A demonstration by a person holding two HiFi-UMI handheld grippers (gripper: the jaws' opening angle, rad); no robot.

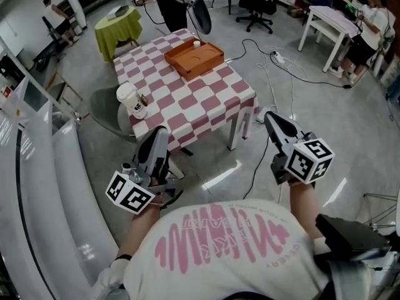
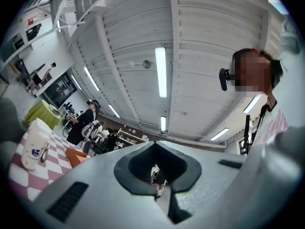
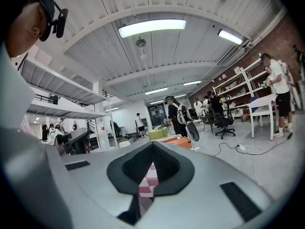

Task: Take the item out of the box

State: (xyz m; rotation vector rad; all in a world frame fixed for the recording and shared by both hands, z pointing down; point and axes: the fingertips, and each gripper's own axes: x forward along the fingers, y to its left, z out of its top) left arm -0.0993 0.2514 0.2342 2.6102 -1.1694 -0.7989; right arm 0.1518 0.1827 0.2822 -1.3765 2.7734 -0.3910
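Note:
An orange box lies at the far end of a table with a red-and-white checked cloth. A small white item sits at the box's far edge. Both grippers are held short of the table, over the floor, and point towards it. My left gripper is at the lower left, its jaws together with nothing between them. My right gripper is at the lower right, also shut and empty. The left gripper view shows the box far off, past my left gripper. The right gripper view shows the box beyond my right gripper.
A white cup with a spoon stands at the table's near left corner, a grey chair beside it. A person in black stands behind the table. Cables cross the floor at right. A green-clothed table is at the back left.

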